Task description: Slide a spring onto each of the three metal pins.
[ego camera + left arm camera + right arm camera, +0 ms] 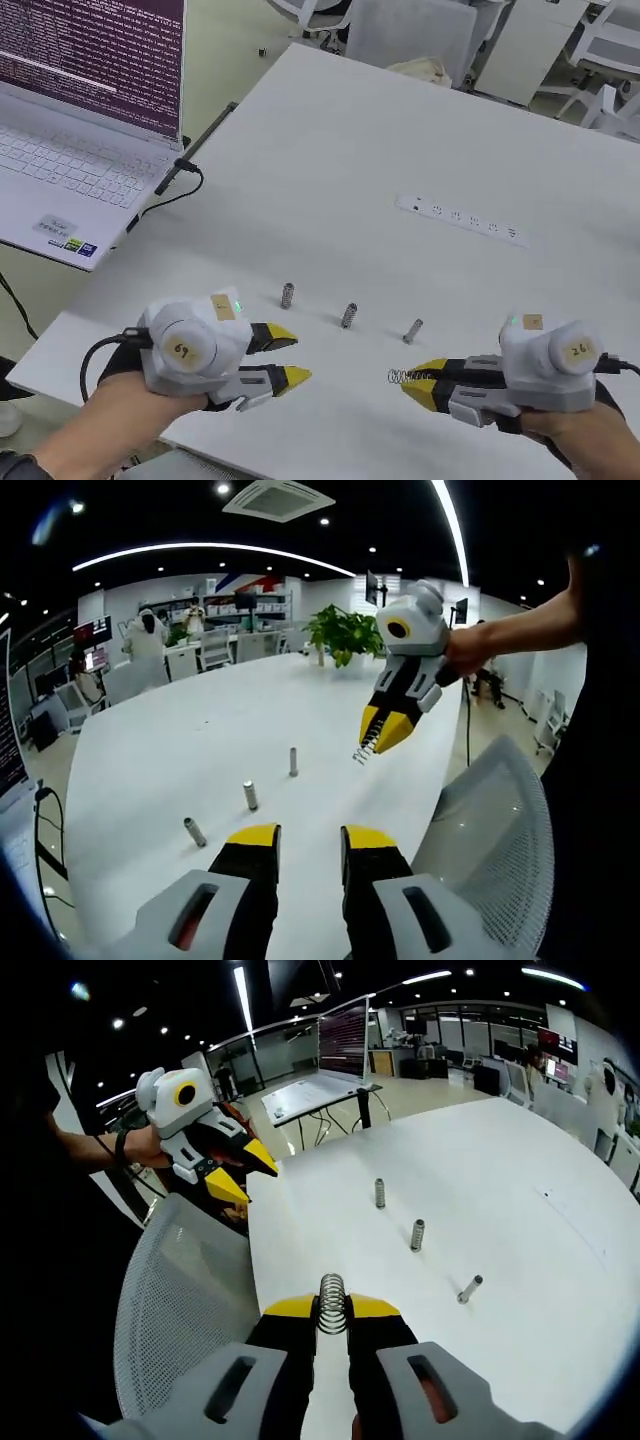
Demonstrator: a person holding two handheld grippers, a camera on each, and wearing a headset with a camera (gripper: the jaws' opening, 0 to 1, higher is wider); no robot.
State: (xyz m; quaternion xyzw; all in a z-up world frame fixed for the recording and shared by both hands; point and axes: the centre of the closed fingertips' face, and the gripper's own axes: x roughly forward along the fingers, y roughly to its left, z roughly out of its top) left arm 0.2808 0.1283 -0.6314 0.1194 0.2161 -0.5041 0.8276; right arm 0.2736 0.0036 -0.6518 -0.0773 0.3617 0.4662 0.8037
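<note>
- In the head view we saw the left gripper at 7 o'clock, low over the white table, with its jaws apart and nothing between them.
- The right gripper sat at 5 o'clock. It was clamped on a spring that stuck out past its tips toward 9 o'clock.
- Just beyond the two grippers three pins stood in a row. The first pin and the second pin each wore a coil, while the third pin looked bare and tilted.
- A laptop lay at 10 o'clock and a power strip at 2 o'clock.
- In the left gripper view the yellow-tipped jaws rose at 6 o'clock, parted and empty. The pins lay toward 9 o'clock of them, and the right gripper hung at 1 o'clock with the spring at its tip.
- In the right gripper view the jaws pinched the spring upright at 6 o'clock. The pins ran from 12 toward 3 o'clock, and the left gripper stood open at 10 o'clock.
</note>
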